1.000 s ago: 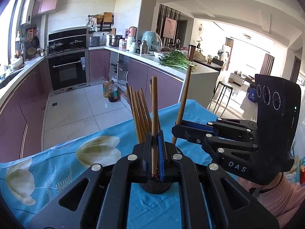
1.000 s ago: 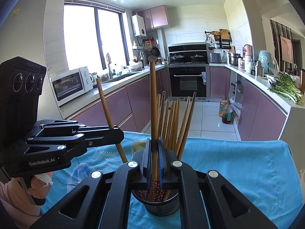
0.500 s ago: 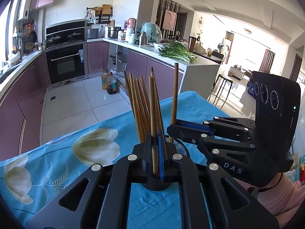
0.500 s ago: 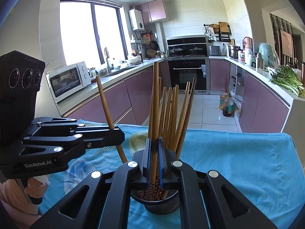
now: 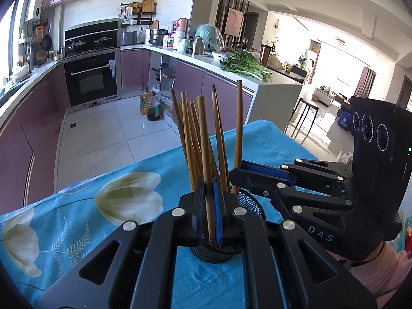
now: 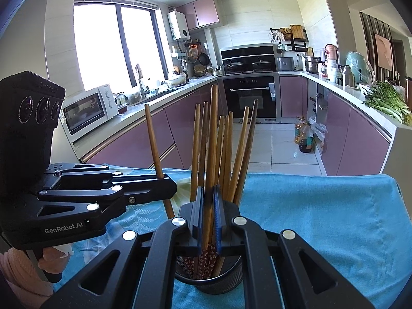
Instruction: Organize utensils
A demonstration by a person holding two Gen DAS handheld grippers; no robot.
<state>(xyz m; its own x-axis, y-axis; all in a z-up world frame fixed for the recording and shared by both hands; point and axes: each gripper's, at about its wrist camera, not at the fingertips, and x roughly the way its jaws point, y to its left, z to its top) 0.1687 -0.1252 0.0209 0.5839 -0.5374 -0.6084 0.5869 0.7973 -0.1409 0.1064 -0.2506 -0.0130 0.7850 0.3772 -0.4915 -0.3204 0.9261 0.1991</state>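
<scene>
Now both chopsticks sit lower than a second ago: left tool clamps one chopstick, right tool another, tips entering the mesh cup on the surface. Release looks next.

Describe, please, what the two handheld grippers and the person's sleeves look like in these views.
Both grippers are matte black, with angular linkage arms, silver rivets and blue finger pads. The left gripper bears white "GenRobot.AI" lettering below a boxy housing with three round lenses. The right gripper bears "DAS" lettering and a similar three-lens housing with a small green light. A pink knitted sleeve shows at the wrist beneath it.
</scene>
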